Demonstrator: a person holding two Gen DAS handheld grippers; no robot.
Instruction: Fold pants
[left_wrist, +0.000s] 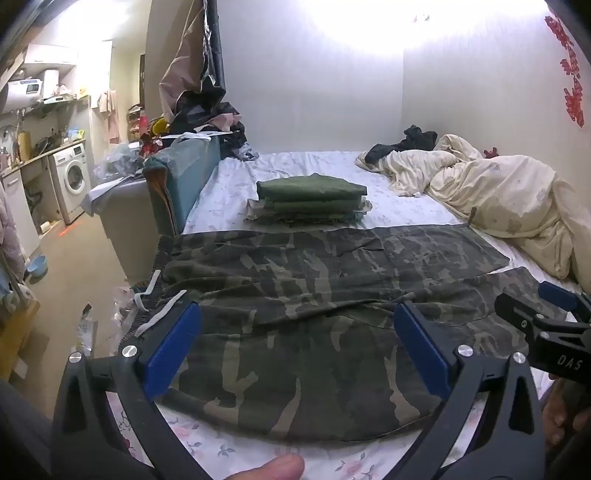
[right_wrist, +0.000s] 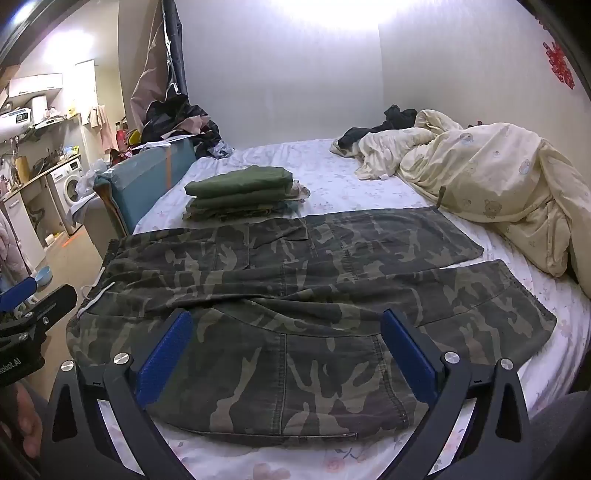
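Camouflage pants (left_wrist: 314, 295) lie spread flat across the bed, waistband and white drawstring to the left, both legs running right; they also show in the right wrist view (right_wrist: 295, 288). My left gripper (left_wrist: 297, 332) is open, blue pads wide apart, hovering over the near edge of the pants and holding nothing. My right gripper (right_wrist: 286, 336) is open too, over the near leg, empty. The right gripper's side shows at the right edge of the left wrist view (left_wrist: 546, 325); the left gripper's side shows at the left edge of the right wrist view (right_wrist: 33, 314).
A stack of folded green clothes (left_wrist: 310, 199) sits behind the pants on the floral sheet (left_wrist: 236, 450). A crumpled cream duvet (left_wrist: 509, 199) fills the bed's right side. A blue headboard (left_wrist: 184, 173) and clutter stand left; the floor drops off beyond the waistband.
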